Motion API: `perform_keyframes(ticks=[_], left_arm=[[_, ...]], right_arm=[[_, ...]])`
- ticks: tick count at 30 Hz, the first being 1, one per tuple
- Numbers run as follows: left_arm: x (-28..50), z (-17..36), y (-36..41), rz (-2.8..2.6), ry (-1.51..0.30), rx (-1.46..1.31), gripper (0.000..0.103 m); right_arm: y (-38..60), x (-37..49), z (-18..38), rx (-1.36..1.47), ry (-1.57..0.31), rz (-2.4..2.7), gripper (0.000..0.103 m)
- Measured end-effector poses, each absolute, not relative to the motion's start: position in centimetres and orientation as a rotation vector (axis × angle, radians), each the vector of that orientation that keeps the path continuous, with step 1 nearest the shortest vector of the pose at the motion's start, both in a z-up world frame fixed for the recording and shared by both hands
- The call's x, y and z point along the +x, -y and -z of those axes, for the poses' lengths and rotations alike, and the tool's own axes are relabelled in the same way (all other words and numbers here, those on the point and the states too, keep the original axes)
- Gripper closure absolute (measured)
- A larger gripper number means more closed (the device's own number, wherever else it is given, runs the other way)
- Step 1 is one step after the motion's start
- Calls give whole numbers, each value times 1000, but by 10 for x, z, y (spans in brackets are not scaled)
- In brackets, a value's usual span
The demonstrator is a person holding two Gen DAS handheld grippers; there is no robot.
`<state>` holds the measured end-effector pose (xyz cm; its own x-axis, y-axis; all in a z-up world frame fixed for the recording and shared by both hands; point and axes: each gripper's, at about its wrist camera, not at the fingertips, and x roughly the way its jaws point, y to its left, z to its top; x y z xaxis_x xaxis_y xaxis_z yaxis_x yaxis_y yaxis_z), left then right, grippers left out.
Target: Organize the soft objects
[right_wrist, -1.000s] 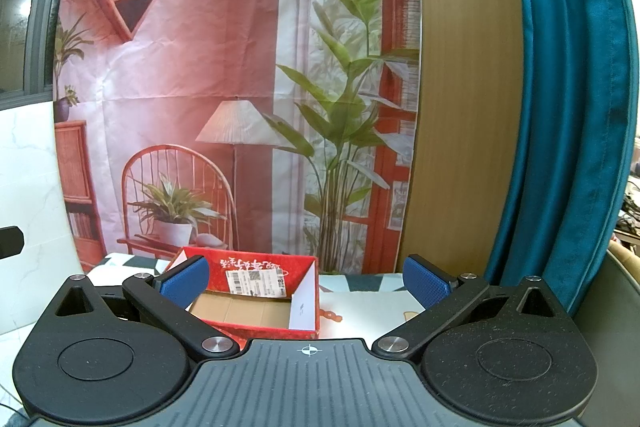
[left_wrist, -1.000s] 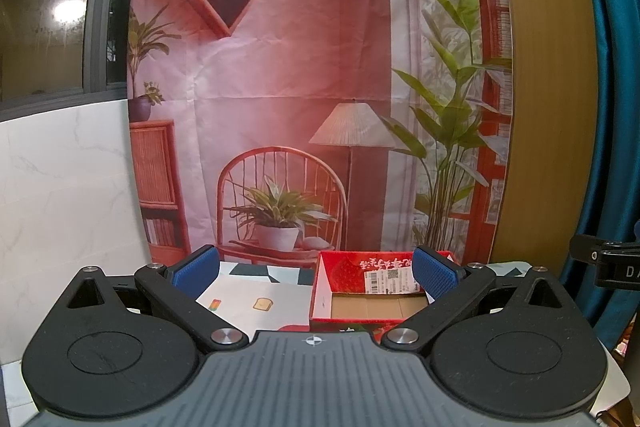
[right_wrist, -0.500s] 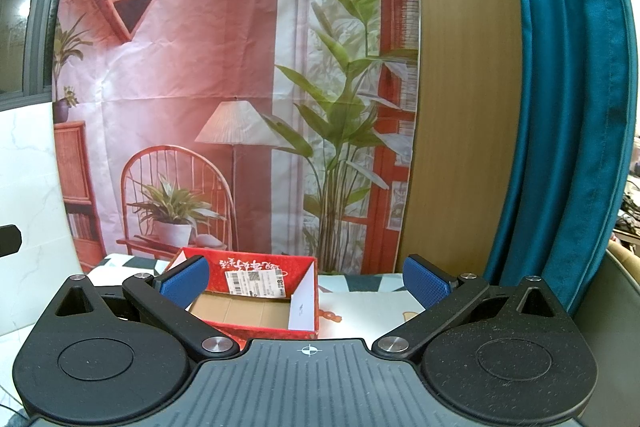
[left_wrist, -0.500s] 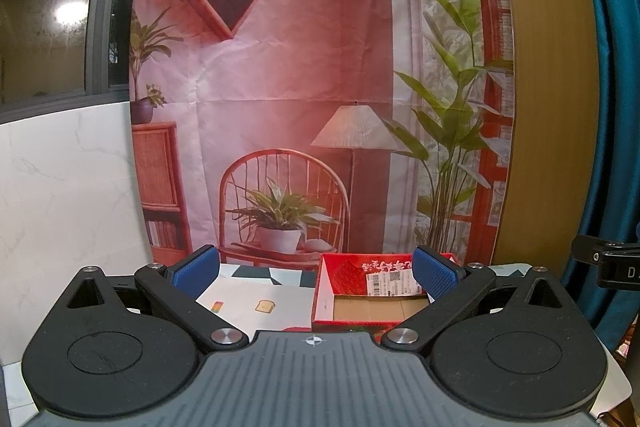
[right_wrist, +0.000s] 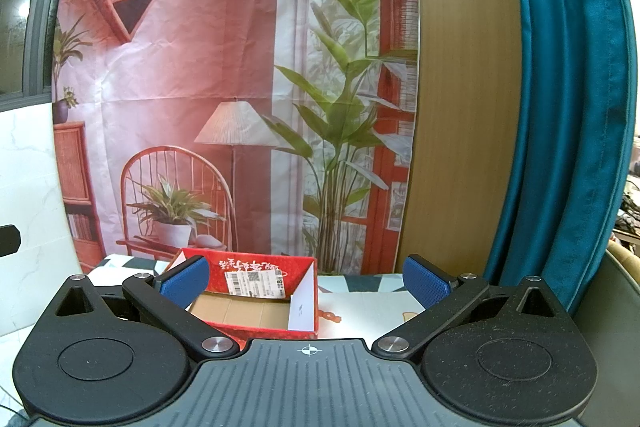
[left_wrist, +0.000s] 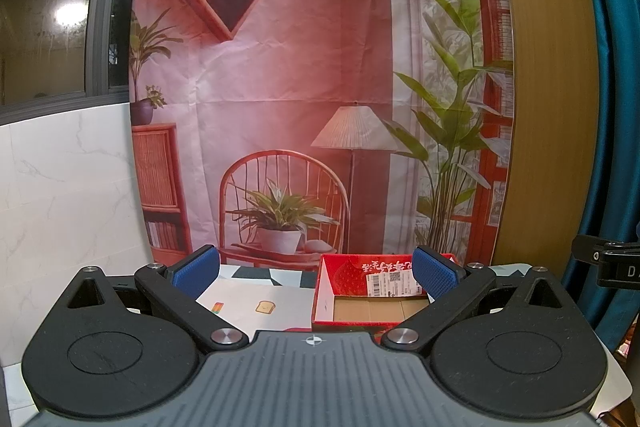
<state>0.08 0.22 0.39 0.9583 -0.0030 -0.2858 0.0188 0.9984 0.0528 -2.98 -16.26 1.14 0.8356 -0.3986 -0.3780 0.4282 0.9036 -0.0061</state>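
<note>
Both tongs are held level above the near edge of the counter [left_wrist: 248, 291], facing a printed backdrop [left_wrist: 304, 75] of a chair, a lamp and plants. The left tongs [left_wrist: 315, 273] are spread wide, and nothing is held between the blue pads [left_wrist: 196, 269]. The right tongs [right_wrist: 305, 278] are spread equally wide and are likewise empty.

A red cardboard box [left_wrist: 372, 291] is seen ahead of the left tongs, toward their right finger, which overlaps the box's far right corner. In the right wrist view the same box [right_wrist: 256, 291] lies ahead and toward the left finger, whose pad covers its left corner. The box is open at the top; a bare brown bottom and a white shipping label on the inner back wall are shown. No soft object can be made out inside it or on the counter.

The counter is covered by a pale mat with small printed pictures [left_wrist: 266, 307]. A teal curtain [right_wrist: 560, 107] hangs to the right of the right tongs, beside a wooden panel [right_wrist: 460, 87].
</note>
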Motion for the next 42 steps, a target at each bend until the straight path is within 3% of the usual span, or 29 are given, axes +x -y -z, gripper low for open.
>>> perform_keyframes(ticks=[31, 42], left_arm=[[4, 6, -2, 5, -290, 63, 0], [46, 66, -7, -45, -402, 109, 0]], right_arm=[[162, -29, -13, 101, -378, 424, 0], [186, -10, 52, 219, -359, 327, 0]])
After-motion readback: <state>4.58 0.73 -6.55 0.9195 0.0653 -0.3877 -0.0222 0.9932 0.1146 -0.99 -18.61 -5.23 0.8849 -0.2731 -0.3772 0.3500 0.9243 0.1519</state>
